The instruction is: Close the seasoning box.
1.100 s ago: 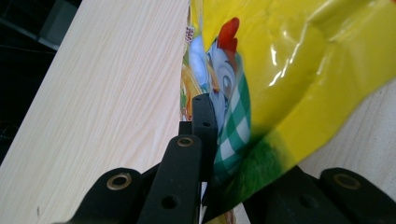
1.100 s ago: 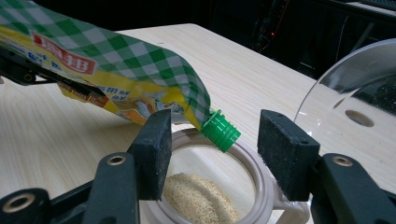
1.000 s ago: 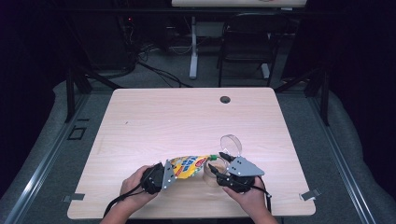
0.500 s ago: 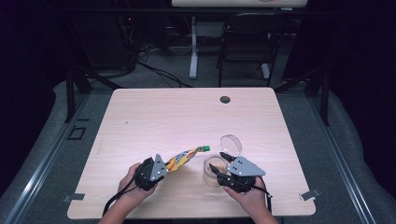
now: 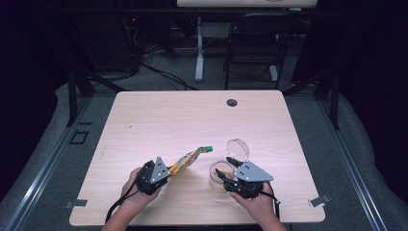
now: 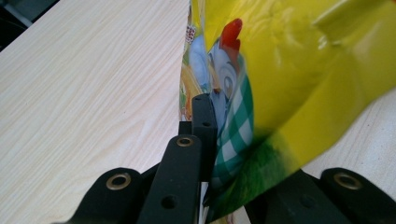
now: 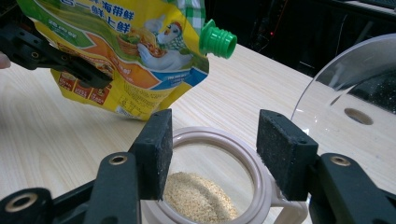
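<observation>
Now the left gripper, clenched on the yellow printed spouted pouch, has drawn it back from over the clear plastic jar of tan granules toward nine o'clock, so pouring looks finished. The right gripper clasps the jar's rim, its hinged lid open at one o'clock.

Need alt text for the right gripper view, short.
The right gripper clamps its black jaws on the rim of an open jar part-filled with beige granules. Behind, the left gripper holds a yellow spouted pouch, green cap on, above the wooden table.
</observation>
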The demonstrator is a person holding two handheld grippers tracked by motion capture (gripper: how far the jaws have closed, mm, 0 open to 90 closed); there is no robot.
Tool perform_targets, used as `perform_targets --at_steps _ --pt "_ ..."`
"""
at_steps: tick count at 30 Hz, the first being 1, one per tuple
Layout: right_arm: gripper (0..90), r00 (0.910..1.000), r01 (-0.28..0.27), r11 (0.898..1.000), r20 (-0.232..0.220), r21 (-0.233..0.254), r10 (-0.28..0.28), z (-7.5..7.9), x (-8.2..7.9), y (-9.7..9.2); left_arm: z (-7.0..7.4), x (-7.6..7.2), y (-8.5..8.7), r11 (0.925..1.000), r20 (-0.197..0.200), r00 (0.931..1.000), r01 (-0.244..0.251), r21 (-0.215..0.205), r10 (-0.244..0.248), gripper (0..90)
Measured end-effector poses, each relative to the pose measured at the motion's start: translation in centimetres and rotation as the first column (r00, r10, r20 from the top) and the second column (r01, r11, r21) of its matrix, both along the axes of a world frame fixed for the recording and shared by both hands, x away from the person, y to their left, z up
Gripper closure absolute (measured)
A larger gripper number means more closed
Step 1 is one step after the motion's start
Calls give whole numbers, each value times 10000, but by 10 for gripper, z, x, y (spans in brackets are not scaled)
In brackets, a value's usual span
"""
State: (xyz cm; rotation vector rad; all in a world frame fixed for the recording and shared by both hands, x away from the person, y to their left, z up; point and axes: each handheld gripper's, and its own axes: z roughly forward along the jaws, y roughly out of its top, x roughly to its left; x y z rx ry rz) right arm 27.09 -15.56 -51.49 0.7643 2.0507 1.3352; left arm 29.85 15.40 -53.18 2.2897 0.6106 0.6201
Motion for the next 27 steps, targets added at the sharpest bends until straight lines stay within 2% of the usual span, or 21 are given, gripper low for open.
perform_targets --at_steps 5,8,13,20,27 --pt "457 10000 8 10000 -27 -12 -8 -1 1 0 -1 1 3 9996 -85 9999 -103 -272 101 878" --pt "458 10000 11 10000 -37 -8 -11 -1 1 0 -2 1 5 9995 -95 9998 -187 -257 185 875" --pt "458 10000 -22 10000 -29 -11 22 -1 0 1 -4 2 9 9977 -300 9990 -336 -593 319 870" --pt "458 10000 -36 10000 -45 -30 36 0 1 1 -6 7 19 9880 -874 9941 -751 -1350 636 858" --pt "458 10000 -73 10000 -60 -11 73 -1 2 2 -9 9 25 9804 -1229 9893 -994 -1699 790 850"
